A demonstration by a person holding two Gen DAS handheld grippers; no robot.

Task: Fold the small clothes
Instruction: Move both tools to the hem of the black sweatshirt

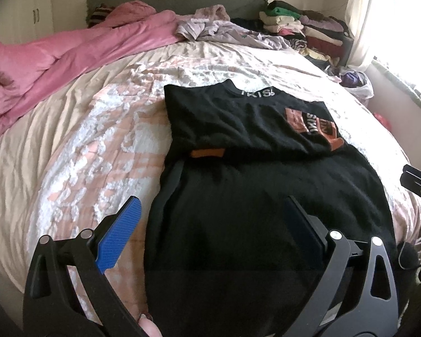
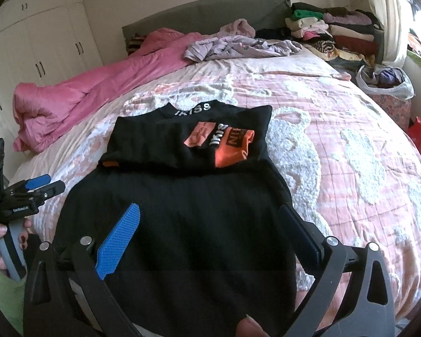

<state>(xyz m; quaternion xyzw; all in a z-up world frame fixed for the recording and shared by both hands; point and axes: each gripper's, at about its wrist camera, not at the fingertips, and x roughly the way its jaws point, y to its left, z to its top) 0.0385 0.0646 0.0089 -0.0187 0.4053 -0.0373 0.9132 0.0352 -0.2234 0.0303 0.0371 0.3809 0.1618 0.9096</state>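
Note:
A black T-shirt (image 1: 252,185) with orange and white print lies on the bed, its sleeves folded in over the chest; it also shows in the right wrist view (image 2: 182,210). My left gripper (image 1: 213,210) is open and empty, hovering over the shirt's lower left part, with its left blue pad (image 1: 119,231) over the bedspread. It also shows at the left of the right wrist view (image 2: 43,184). My right gripper (image 2: 210,216) is open and empty above the shirt's lower hem area. Its black body shows at the right edge of the left wrist view (image 1: 418,182).
The bed has a pink and white bedspread (image 2: 336,146). A pink duvet (image 1: 56,64) lies bunched at the far left. Loose lilac clothes (image 1: 219,28) and stacks of folded clothes (image 1: 303,25) sit by the headboard. A bag of clothes (image 2: 384,81) stands right of the bed. White wardrobes (image 2: 36,42) stand at left.

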